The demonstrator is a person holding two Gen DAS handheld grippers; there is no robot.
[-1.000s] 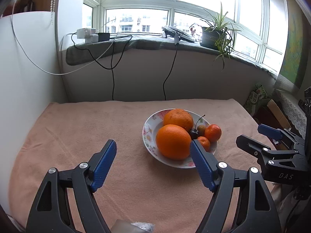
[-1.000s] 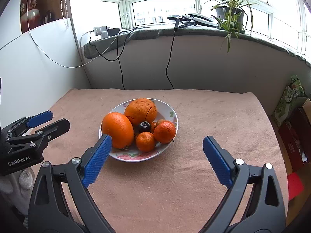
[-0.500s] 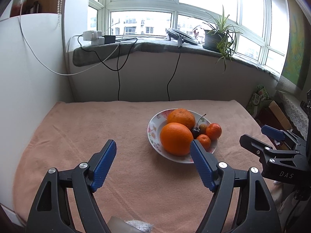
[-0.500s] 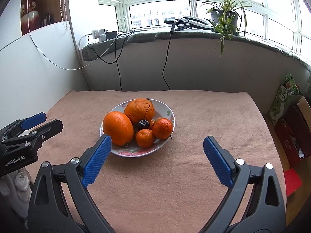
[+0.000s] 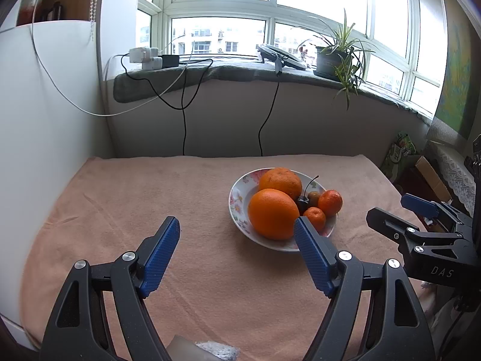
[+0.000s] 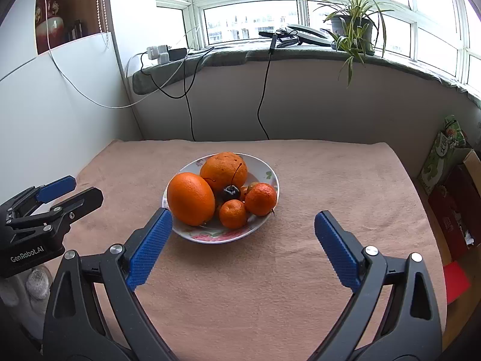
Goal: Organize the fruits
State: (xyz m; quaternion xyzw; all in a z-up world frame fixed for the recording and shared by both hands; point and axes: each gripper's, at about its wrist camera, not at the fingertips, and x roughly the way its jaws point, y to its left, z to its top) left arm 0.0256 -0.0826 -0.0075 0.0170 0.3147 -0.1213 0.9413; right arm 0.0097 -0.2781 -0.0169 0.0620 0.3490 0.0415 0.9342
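A flowered white bowl (image 6: pixel 264 172) (image 5: pixel 237 194) stands mid-table on a pink cloth. It holds two big oranges (image 6: pixel 191 198) (image 5: pixel 272 213), two small mandarins (image 6: pixel 261 199) (image 5: pixel 330 202), a dark cherry (image 6: pixel 231 193) with a stem, and a small brownish fruit. My left gripper (image 5: pixel 237 225) is open and empty, near and left of the bowl; it also shows in the right wrist view (image 6: pixel 72 189). My right gripper (image 6: pixel 243 219) is open and empty, just in front of the bowl; it also shows in the left wrist view (image 5: pixel 393 213).
A white wall panel (image 5: pixel 45 120) bounds the table's left side. A windowsill (image 6: pixel 300 57) at the back carries chargers, cables and a potted plant (image 6: pixel 351 30). Boxes and a green carton (image 6: pixel 442 162) stand off the right edge. A wrapped object (image 5: pixel 204 349) lies below my left gripper.
Both grippers have drawn back and risen slightly, so the bowl looks a bit smaller and farther. The left view has swung left, shifting the bowl rightward. Nothing was grasped.
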